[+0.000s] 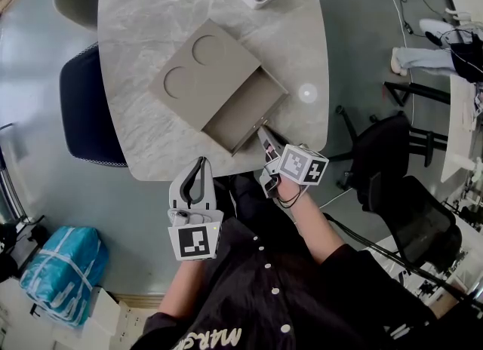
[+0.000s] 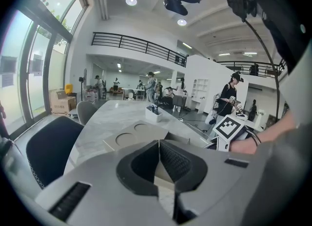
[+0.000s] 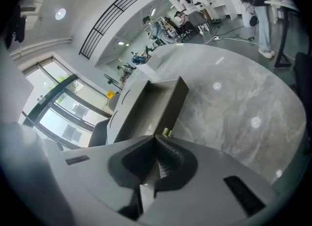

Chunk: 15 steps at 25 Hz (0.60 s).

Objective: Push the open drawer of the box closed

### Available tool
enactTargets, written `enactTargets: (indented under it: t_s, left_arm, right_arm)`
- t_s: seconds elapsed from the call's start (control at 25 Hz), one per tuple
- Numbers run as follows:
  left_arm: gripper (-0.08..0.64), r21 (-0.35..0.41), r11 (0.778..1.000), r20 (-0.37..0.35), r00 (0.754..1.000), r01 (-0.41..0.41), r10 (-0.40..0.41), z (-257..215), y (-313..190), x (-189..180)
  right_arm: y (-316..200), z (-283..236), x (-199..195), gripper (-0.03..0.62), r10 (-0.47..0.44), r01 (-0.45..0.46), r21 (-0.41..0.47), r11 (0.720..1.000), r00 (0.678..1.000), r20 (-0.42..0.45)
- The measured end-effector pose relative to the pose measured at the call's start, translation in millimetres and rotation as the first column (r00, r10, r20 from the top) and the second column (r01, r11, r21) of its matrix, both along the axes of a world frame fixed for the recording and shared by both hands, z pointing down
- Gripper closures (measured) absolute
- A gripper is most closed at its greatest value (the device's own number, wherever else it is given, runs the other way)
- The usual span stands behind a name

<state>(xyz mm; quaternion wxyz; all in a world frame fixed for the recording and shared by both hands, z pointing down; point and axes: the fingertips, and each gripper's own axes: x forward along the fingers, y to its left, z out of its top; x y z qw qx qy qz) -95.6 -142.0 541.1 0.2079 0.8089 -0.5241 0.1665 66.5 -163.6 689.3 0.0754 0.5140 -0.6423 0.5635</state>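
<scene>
While the flat grey-brown box [image 1: 200, 69] with two round recesses in its top lies on the pale marble-patterned table [image 1: 143, 9], its drawer [image 1: 245, 111] stands pulled out toward the person. The right gripper [image 1: 263, 134] has its jaws pressed together on nothing, tips just at the small brass knob [image 3: 166, 132] on the drawer front; whether they touch it I cannot tell. The left gripper [image 1: 198, 169] hangs off the table's near edge, jaws likewise together and empty. The step in hand looks like lining up for the push. The next move calls for a straight shove along the drawer's own line, square on its front, lest it jam or slide the box.
</scene>
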Motion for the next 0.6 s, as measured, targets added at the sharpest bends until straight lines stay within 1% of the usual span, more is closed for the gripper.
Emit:
enactTargets:
  t_s: [0.16,0.32,0.6]
  left_arm:
    - [0.543,0.001,1.000,-0.002,1.000,0.005,-0.005,0,1,-1]
    - [0.543,-0.001,1.000,-0.001,1.000,0.010,-0.010,0,3,-3]
    - [0.543,-0.005,1.000,0.002,1.000,0.013,-0.013,3,3,-8]
  right_arm:
    - [-4,-5,-4,0.594,0.000,0.000,0.015,1.000,1.000,0.017]
    - [-12,-5,-10,0.594,-0.018,0.017,0.027,0.999,1.000,0.015]
    - [-35,-10,-30,0.592,-0.041,0.039,0.063,0.997,0.998,0.037]
